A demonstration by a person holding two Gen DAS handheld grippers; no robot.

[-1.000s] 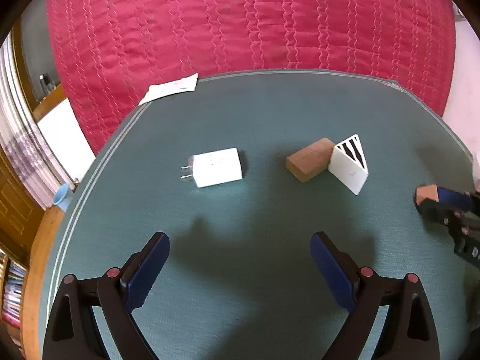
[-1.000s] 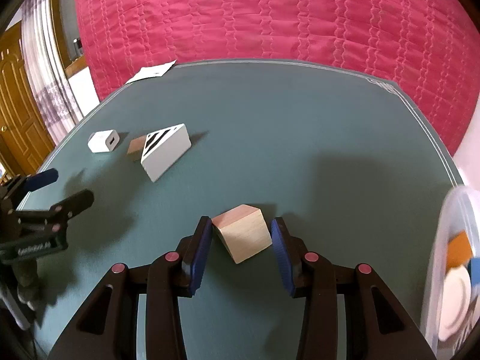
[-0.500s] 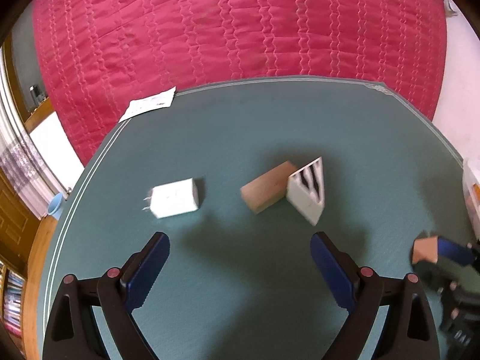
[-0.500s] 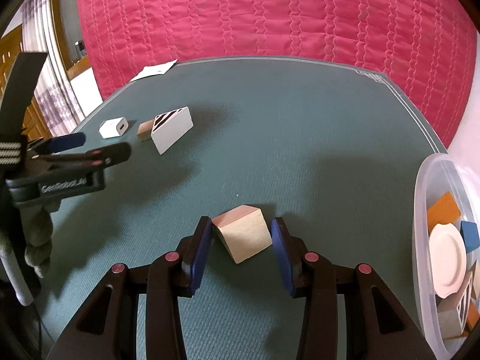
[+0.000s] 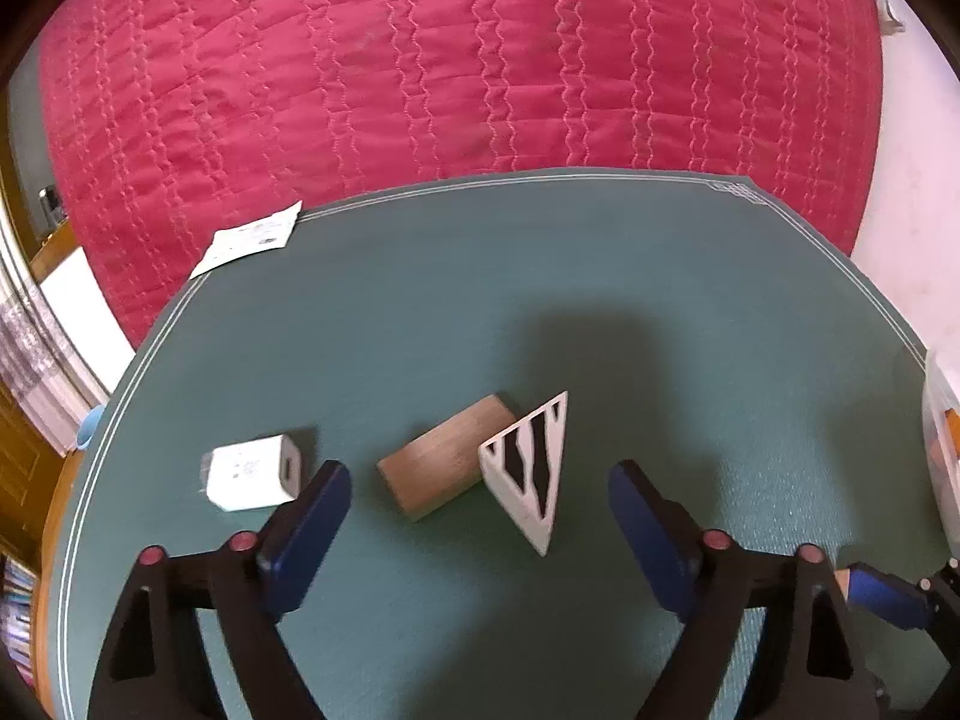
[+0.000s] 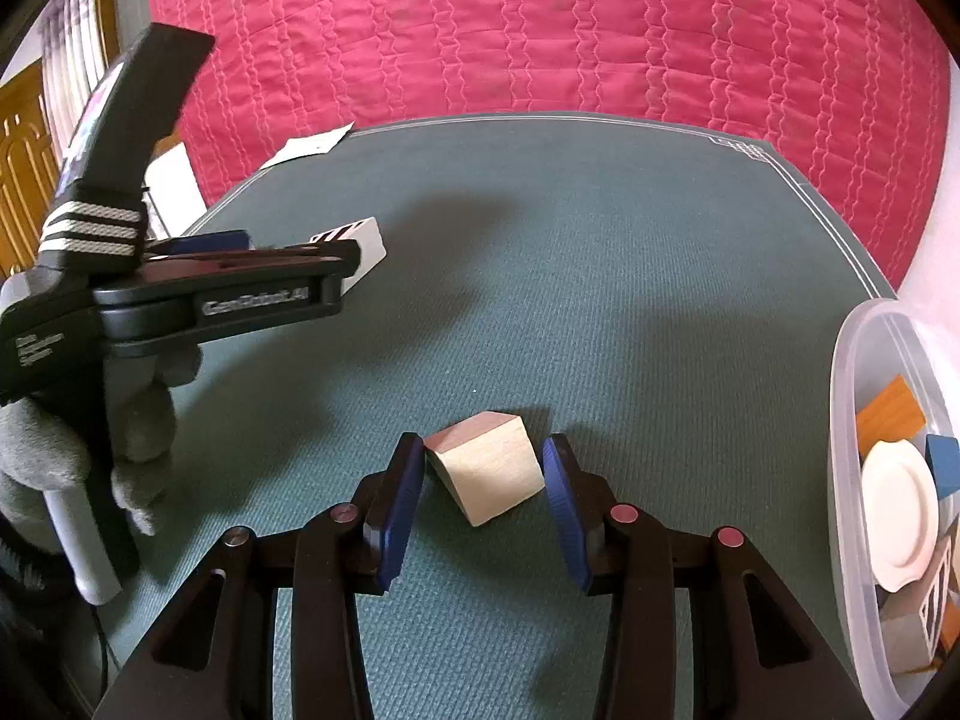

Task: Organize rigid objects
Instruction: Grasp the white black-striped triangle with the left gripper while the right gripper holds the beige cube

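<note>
Matt wood block (image 6: 485, 465); woven green mat (image 6: 600, 300); translucent plastic bin (image 6: 846, 420).

On the green felt tabletop (image 5: 600, 276), a brown wooden block (image 5: 447, 465) touches a white triangular wedge with black stripes (image 5: 531, 474) on its right. A white plug-in charger (image 5: 252, 474) lies just left of them, apart. A white paper slip (image 5: 249, 237) overhangs the far left corner. A clear plastic bin (image 6: 852, 540) of blocks sits at the right edge.
</note>
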